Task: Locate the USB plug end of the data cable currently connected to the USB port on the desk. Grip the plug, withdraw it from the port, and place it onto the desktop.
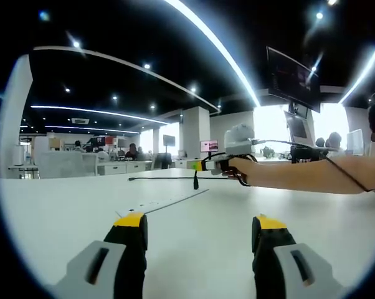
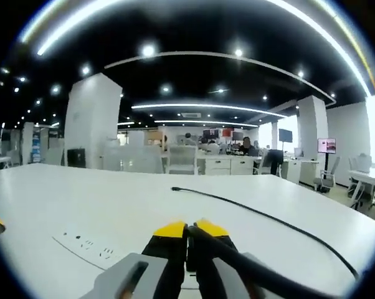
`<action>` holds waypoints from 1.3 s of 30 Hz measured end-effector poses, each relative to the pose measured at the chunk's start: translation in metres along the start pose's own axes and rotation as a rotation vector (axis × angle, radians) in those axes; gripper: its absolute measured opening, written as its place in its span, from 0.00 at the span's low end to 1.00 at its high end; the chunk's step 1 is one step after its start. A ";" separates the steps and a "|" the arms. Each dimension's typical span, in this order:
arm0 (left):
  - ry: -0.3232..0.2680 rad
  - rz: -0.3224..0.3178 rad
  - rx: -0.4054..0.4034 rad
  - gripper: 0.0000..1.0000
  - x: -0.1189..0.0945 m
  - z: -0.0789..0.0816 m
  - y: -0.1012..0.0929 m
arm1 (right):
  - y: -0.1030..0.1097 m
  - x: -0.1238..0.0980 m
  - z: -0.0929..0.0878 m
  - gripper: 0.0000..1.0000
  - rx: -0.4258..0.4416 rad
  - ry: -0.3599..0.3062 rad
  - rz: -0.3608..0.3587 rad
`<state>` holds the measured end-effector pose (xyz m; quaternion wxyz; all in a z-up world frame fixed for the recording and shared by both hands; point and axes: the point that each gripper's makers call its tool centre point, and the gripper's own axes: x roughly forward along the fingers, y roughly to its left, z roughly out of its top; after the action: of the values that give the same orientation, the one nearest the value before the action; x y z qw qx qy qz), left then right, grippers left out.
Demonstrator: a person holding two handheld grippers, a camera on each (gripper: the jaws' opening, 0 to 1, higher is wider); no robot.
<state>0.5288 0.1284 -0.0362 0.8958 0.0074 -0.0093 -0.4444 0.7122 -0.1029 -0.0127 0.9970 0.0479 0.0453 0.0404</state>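
The cable [image 2: 268, 218] is clamped in the closed right gripper [image 2: 190, 229], apparently unplugged; the left gripper [image 1: 200, 225] is held open; lowering onto the desk [image 2: 113, 199] is needed.

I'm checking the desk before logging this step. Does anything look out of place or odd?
Nothing is spilled or damaged. The black cable trails loose across the white desk, its free end lying bare, while the right gripper is shut on its other end above the flush socket panel.

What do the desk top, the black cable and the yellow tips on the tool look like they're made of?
Desk top: smooth white laminate or similar, a faint sheen catching the ceiling lights. Black cable: thin, bending freely, probably rubber- or plastic-jacketed. Yellow tips: matte, probably rubber or plastic pads on the dark jaws; the look leaves it open.
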 end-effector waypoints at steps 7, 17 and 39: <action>0.001 0.000 0.002 0.68 0.000 0.001 0.000 | -0.005 -0.004 0.000 0.06 0.070 -0.020 -0.007; 0.002 0.001 0.002 0.68 0.001 0.002 0.000 | 0.008 -0.008 -0.002 0.06 -0.011 0.006 -0.003; 0.003 0.000 0.003 0.68 0.003 0.002 -0.001 | -0.012 -0.007 0.002 0.06 0.133 -0.019 0.015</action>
<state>0.5293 0.1257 -0.0342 0.8958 0.0094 -0.0087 -0.4443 0.7059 -0.1160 -0.0116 0.9917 0.1148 0.0382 0.0444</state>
